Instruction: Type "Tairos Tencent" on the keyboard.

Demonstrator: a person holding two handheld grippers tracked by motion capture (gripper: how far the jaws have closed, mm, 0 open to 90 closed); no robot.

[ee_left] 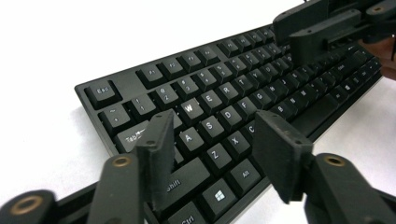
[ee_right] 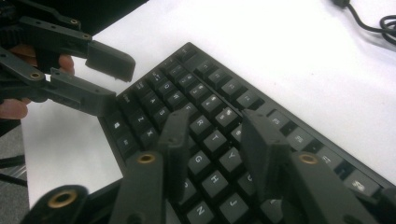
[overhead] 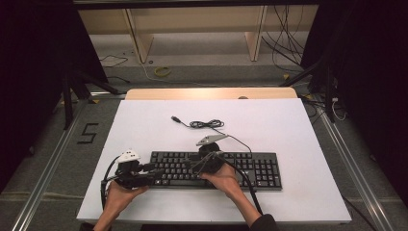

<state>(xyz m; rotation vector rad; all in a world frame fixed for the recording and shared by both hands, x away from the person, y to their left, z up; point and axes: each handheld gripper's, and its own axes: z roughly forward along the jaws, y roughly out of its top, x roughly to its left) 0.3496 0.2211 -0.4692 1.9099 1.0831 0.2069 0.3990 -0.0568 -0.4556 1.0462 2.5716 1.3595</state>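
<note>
1. Where the white table top (overhead: 288, 130) carries the work, a black keyboard (overhead: 250, 168) lies flat near the near edge, long side running left to right, roughly centred and a little right of the middle.
2. Left gripper (overhead: 155, 174): held in the person's left hand (overhead: 118, 195) at the keyboard's left end. In the left gripper view its jaws stand apart above the left-hand letter keys, with the keys from A and S down to the Windows key visible in the gap; the pads press on nothing.
3. Right gripper (overhead: 192, 161): held in the right hand (overhead: 223, 180) over the middle of the keyboard, with its grey three-cornered plate (overhead: 208, 140) on top. In the right gripper view the jaws are moderately open above the R, T, G and H keys, with nothing gripped between them.
4. Whether either gripper's fingertips touch the keycaps cannot be told.
5. Cross-views: the right gripper (ee_left: 317, 39) appears at the upper right of the left gripper view, over the keyboard's (ee_left: 233, 93) far rows; the left gripper (ee_right: 112, 79) appears at the upper left of the right gripper view, jaws parted beside the keyboard's (ee_right: 210, 102) left end.
6. Keyboard cable (overhead: 207, 124): black, leading from the keyboard's far edge to a loose coil farther back on the table top, ending in a plug (overhead: 176, 119) at the left of the coil.
7. Beyond the table's far edge, a grey floor (overhead: 202, 57) with loose cables (overhead: 284, 53) and a wooden frame (overhead: 139, 36).
</note>
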